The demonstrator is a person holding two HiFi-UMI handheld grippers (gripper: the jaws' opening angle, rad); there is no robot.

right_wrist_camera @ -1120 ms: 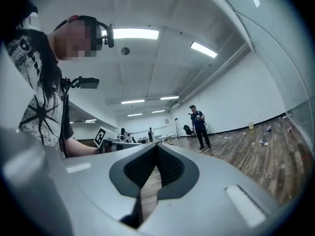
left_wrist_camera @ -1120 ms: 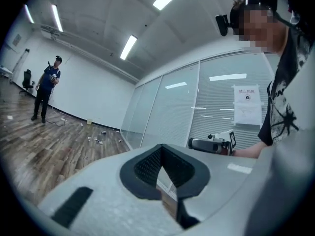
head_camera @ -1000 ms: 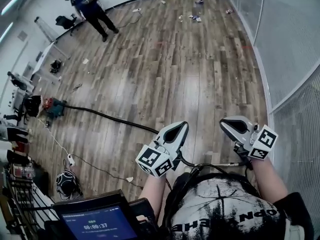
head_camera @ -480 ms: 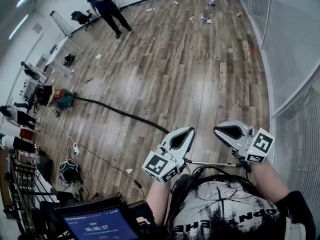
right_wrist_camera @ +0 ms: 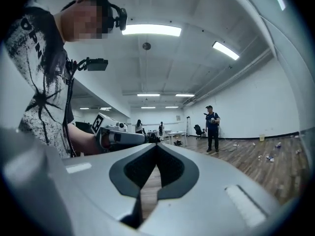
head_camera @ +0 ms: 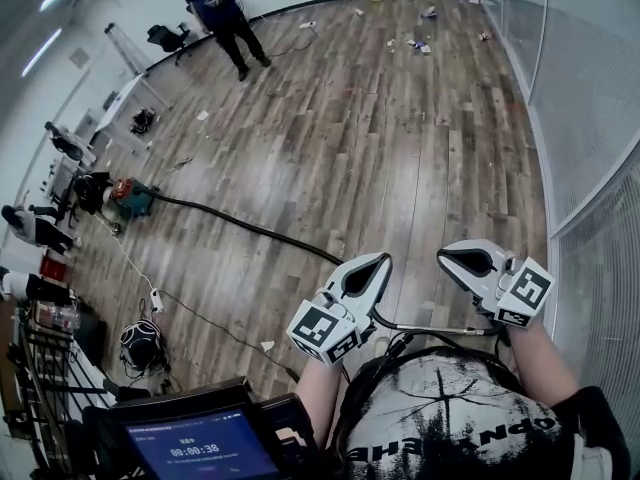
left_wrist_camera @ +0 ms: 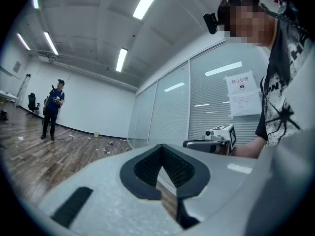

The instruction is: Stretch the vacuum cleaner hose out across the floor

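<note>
Meanwhile, black hose (head_camera: 240, 225) across wooden floor (head_camera: 400, 148)

The person wears a white T-shirt (head_camera: 450, 423) with black splatter print and black sleeves. The left gripper (head_camera: 374, 265) and right gripper (head_camera: 450, 258) are pale grey shells with black-lined jaws and black-and-white marker cubes (head_camera: 325, 333). A thin dark cable (head_camera: 430, 328) runs between them.

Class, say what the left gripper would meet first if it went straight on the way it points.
Probably the glass partition; nothing nearer stands ahead of the left gripper, though depth is unclear.
</note>
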